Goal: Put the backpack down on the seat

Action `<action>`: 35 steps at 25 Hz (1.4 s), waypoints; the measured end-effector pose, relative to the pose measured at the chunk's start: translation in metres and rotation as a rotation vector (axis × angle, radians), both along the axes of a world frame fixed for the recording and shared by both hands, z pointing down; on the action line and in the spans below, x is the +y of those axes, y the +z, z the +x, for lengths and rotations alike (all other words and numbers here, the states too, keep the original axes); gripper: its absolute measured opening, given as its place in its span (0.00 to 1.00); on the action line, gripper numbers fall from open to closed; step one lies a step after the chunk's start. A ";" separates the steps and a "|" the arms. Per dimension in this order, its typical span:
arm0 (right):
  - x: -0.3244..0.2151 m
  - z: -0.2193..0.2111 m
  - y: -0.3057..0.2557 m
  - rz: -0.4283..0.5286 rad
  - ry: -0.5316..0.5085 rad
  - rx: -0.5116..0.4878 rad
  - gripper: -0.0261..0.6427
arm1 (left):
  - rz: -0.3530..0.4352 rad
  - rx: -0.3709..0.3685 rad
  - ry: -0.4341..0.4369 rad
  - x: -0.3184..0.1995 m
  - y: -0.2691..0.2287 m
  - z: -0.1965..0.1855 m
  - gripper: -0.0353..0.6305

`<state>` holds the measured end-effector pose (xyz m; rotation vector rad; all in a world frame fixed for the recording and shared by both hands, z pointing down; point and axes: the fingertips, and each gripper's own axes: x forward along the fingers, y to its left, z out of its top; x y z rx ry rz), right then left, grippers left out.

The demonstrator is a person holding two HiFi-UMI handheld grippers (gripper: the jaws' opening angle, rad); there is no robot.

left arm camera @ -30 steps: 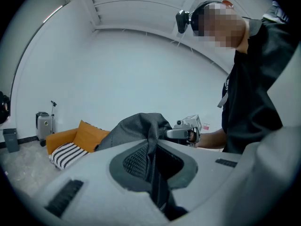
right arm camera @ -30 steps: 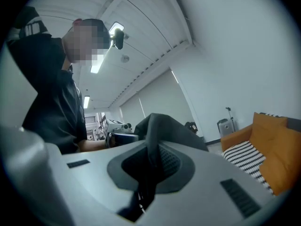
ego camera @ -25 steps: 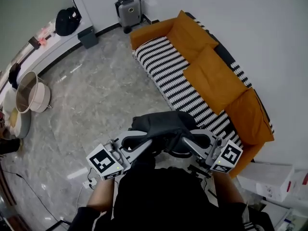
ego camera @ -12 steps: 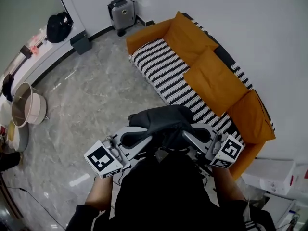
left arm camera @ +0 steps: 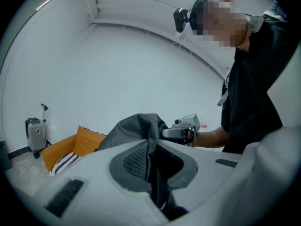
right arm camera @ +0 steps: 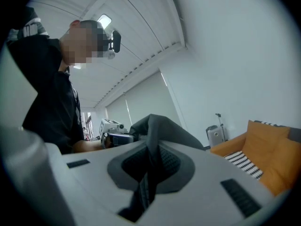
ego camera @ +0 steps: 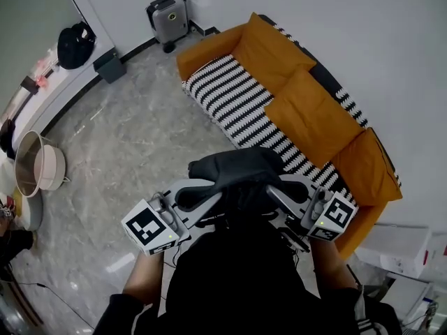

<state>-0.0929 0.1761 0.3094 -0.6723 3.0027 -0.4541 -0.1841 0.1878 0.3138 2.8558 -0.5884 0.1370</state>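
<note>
A dark grey backpack hangs in the air in front of me, held from both sides. My left gripper is shut on its fabric on the left. My right gripper is shut on the fabric on the right. The sofa's black-and-white striped seat with orange cushions lies just beyond the backpack, which is above the floor near the seat's front edge. Most of the backpack's lower part is hidden behind the grippers and my body.
A small grey suitcase stands by the wall past the sofa's far end. A black bag rests on a low white bench at the left, with a dark bin and a round basket on the marble floor. White boxes sit at the right.
The view has moved closer to the sofa. Both grippers keep their hold on the backpack and have risen slightly with it.
</note>
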 end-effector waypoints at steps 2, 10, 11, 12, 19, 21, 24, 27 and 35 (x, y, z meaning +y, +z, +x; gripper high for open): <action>-0.011 0.003 0.002 0.001 -0.002 0.000 0.08 | -0.003 -0.002 -0.003 -0.011 0.001 0.003 0.11; -0.062 0.005 0.000 0.035 -0.033 -0.023 0.08 | -0.025 -0.002 -0.005 -0.062 0.006 0.007 0.11; -0.070 0.008 0.002 0.037 -0.035 -0.016 0.08 | -0.026 -0.007 -0.005 -0.070 0.006 0.010 0.11; -0.080 0.011 0.002 0.041 -0.037 -0.012 0.08 | -0.028 -0.013 -0.006 -0.078 0.006 0.012 0.11; -0.135 0.021 -0.008 0.034 -0.075 -0.035 0.08 | -0.038 -0.028 -0.033 -0.137 -0.001 0.024 0.11; -0.156 0.025 -0.009 0.050 -0.070 -0.034 0.08 | -0.033 -0.032 -0.042 -0.155 -0.005 0.026 0.11; -0.182 0.031 -0.012 0.053 -0.084 -0.047 0.08 | -0.025 -0.040 -0.055 -0.183 -0.007 0.032 0.11; -0.199 0.034 -0.013 0.048 -0.112 -0.056 0.08 | -0.016 -0.042 -0.070 -0.205 -0.007 0.037 0.11; -0.236 0.041 -0.004 0.034 -0.078 -0.060 0.08 | -0.027 -0.058 -0.070 -0.246 0.000 0.043 0.11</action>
